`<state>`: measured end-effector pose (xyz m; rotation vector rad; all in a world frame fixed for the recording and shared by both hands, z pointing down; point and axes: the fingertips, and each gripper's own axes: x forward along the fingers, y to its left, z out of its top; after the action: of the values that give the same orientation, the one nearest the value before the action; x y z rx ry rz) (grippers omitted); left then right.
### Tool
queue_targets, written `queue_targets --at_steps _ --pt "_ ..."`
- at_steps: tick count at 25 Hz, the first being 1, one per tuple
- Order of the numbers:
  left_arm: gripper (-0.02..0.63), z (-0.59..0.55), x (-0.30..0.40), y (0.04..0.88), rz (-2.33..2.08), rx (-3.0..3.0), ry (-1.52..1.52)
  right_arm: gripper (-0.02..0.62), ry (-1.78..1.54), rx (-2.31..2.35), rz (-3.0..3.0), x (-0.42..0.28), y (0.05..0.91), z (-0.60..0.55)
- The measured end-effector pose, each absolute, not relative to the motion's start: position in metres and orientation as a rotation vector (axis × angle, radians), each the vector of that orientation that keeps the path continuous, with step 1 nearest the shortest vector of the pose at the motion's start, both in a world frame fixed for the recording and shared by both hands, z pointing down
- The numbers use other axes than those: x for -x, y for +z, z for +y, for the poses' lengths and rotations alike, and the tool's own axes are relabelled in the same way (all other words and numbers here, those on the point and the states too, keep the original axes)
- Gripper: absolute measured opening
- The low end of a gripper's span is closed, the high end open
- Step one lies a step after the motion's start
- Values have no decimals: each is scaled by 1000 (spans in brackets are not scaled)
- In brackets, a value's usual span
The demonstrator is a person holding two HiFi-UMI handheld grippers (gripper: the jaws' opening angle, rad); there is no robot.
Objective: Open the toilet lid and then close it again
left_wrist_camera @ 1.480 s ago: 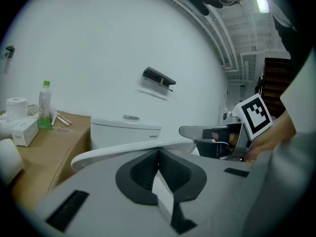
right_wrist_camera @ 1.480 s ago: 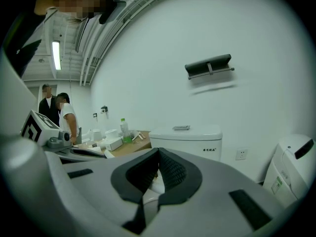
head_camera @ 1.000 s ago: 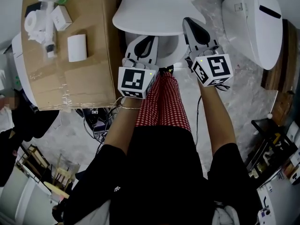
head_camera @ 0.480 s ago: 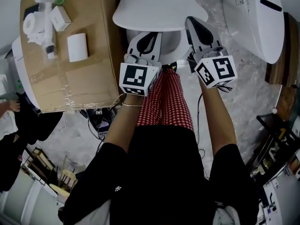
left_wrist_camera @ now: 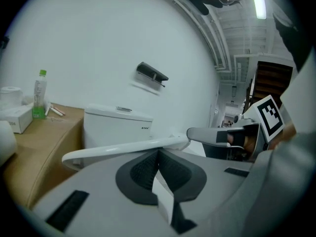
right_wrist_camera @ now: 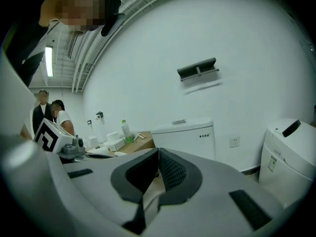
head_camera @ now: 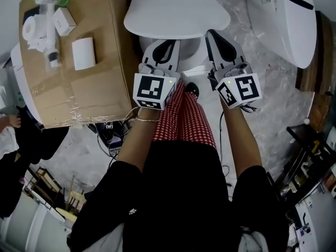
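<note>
The white toilet lid [head_camera: 176, 12] lies nearly flat over the bowl [head_camera: 190, 49] at the top middle of the head view. My left gripper [head_camera: 167, 43] is shut and empty, its tips just under the lid's front rim. In the left gripper view that rim [left_wrist_camera: 128, 147] runs as a thin white band right above the closed left gripper [left_wrist_camera: 158, 154], with the tank [left_wrist_camera: 116, 125] behind. My right gripper [head_camera: 212, 34] is also shut on nothing, at the lid's front right edge. The right gripper view looks past the right gripper [right_wrist_camera: 158, 154] to the tank [right_wrist_camera: 182, 137].
A cardboard box [head_camera: 73, 72] with a tissue roll [head_camera: 84, 53] and a bottle stands left of the toilet. A second white toilet [head_camera: 283, 20] sits at the right. A dark holder [right_wrist_camera: 197, 69] hangs on the wall. People stand at the far left [right_wrist_camera: 49, 110].
Both grippers have stayed at the lid's front edge with only small shifts. The lid's oval shows slightly larger now.
</note>
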<state>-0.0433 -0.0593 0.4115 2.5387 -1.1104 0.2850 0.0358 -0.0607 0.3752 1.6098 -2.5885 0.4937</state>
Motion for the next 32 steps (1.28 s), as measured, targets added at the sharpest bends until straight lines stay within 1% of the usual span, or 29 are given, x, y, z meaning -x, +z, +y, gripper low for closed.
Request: queue_targets --at_steps 9,17,32 --pt "5 -56 41 410 -1144 -2529 263 20 577 -1538 -2549 -36 406 -36" --pt "6 -51 42 415 -1157 -2536 269 20 654 -1576 -2562 -36 421 -44" --pt "5 -35 42 429 -1163 -2513 265 20 655 -1545 -2612 -31 430 -33"
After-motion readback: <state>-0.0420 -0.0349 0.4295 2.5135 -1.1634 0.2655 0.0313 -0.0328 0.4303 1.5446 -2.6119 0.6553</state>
